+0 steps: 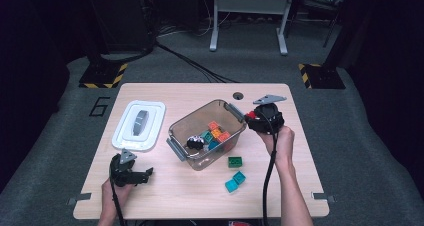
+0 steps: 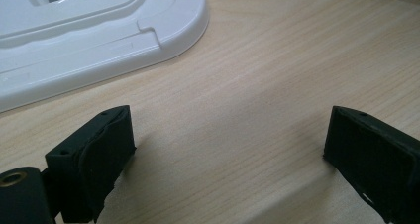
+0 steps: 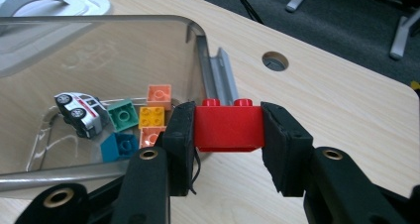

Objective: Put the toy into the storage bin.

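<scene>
Right gripper (image 3: 228, 130) pinches red brick (image 3: 228, 125) at clear bin (image 1: 200, 120)'s 3 o'clock rim; left gripper (image 2: 228, 144), jaws spread, rests at worktop (image 1: 280, 151)'s 8 o'clock.

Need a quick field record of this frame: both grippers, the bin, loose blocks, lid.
right gripper: shut on red plastic two-stud brick, at the bin's right rim
left gripper: open, holding nothing, low over the wooden table
clear plastic bin: holds orange, yellow, green and teal blocks plus a toy car
loose on table: dark green block, two teal blocks
white lid: flat, left of bin
</scene>
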A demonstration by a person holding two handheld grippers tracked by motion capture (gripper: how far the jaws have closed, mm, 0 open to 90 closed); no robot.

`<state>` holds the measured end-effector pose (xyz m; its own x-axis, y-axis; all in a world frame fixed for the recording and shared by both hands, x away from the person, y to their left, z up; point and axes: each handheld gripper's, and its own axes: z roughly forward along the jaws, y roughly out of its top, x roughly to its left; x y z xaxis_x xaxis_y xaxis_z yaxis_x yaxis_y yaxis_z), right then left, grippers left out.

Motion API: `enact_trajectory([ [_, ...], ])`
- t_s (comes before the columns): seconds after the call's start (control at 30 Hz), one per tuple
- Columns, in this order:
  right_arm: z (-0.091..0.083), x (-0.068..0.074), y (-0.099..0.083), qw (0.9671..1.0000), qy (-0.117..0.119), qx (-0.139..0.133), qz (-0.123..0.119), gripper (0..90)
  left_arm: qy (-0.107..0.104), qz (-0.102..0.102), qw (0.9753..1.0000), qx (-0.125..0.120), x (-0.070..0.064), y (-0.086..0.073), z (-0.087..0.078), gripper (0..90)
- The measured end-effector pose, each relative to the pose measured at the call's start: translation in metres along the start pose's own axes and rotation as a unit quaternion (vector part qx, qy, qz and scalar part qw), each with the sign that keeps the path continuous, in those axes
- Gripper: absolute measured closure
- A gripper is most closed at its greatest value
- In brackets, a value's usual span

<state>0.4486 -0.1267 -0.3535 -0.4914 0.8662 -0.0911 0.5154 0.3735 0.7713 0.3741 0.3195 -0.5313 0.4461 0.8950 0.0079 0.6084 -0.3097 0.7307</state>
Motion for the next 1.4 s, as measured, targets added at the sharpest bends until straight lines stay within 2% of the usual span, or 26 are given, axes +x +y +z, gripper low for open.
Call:
enact_trajectory([
  [0.23, 0.014, 0.016, 0.005, 0.9995, 0.021, 0.019, -0.012, 58.8, 0.0, 0.0, 1.0, 0.0, 0.0, 0.0, 0.0, 5.1],
  [0.27, 0.017, 0.016, 0.005, 0.9993, 0.024, 0.018, -0.02, 58.7, 0.0, 0.0, 1.0, 0.0, 0.0, 0.0, 0.0, 5.1],
  [0.37, 0.022, 0.02, 0.004, 0.9989, 0.028, 0.033, -0.016, 58.7, 0.0, 0.0, 1.0, 0.0, 0.0, 0.0, 0.0, 5.1],
  [0.4, 0.024, 0.019, 0.004, 0.9987, 0.03, 0.034, -0.023, 58.7, 0.0, 0.0, 1.0, 0.0, 0.0, 0.0, 0.0, 5.1],
  [0.5, 0.028, 0.021, 0.001, 0.9984, 0.031, 0.044, -0.016, 58.7, 0.0, 0.0, 1.0, 0.0, 0.0, 0.0, 0.0, 5.2],
  [0.57, 0.029, 0.02, 0.0, 0.9979, 0.036, 0.044, -0.031, 58.7, 0.0, 0.0, 1.0, 0.0, 0.0, 0.0, 0.0, 5.2],
  [0.63, 0.03, 0.021, 0.0, 0.9981, 0.035, 0.045, -0.022, 58.6, 0.0, 0.0, 1.0, 0.0, 0.0, 0.0, 0.0, 5.1],
  [0.7, 0.031, 0.022, -0.001, 0.9979, 0.036, 0.048, -0.023, 58.5, 0.0, 0.0, 1.0, 0.0, 0.0, 0.0, 0.0, 5.2],
  [0.73, 0.031, 0.021, -0.001, 0.9975, 0.036, 0.051, -0.032, 58.4, 0.0, 0.0, 1.0, 0.0, 0.0, 0.0, 0.0, 5.2],
  [0.83, 0.033, 0.022, -0.002, 0.9977, 0.034, 0.054, -0.026, 57.4, 0.0, 0.0, 1.0, 0.0, 0.0, 0.0, 0.0, 5.1],
  [1.0, 0.03, 0.02, -0.004, 0.9979, 0.026, 0.058, -0.012, 42.8, -0.001, 0.0, 1.0, 0.0, 0.0, 0.0, 0.0, 5.2],
  [1.23, 0.017, 0.012, -0.011, 0.9987, 0.027, 0.042, 0.011, 21.5, -0.001, 0.0, 1.0, 0.0, 0.0, 0.0, 0.0, 5.2],
  [1.4, 0.007, 0.011, -0.024, 0.9986, 0.035, 0.032, 0.021, 12.6, 0.0, 0.0, 1.0, 0.0, 0.0, 0.0, 0.0, 5.2],
])
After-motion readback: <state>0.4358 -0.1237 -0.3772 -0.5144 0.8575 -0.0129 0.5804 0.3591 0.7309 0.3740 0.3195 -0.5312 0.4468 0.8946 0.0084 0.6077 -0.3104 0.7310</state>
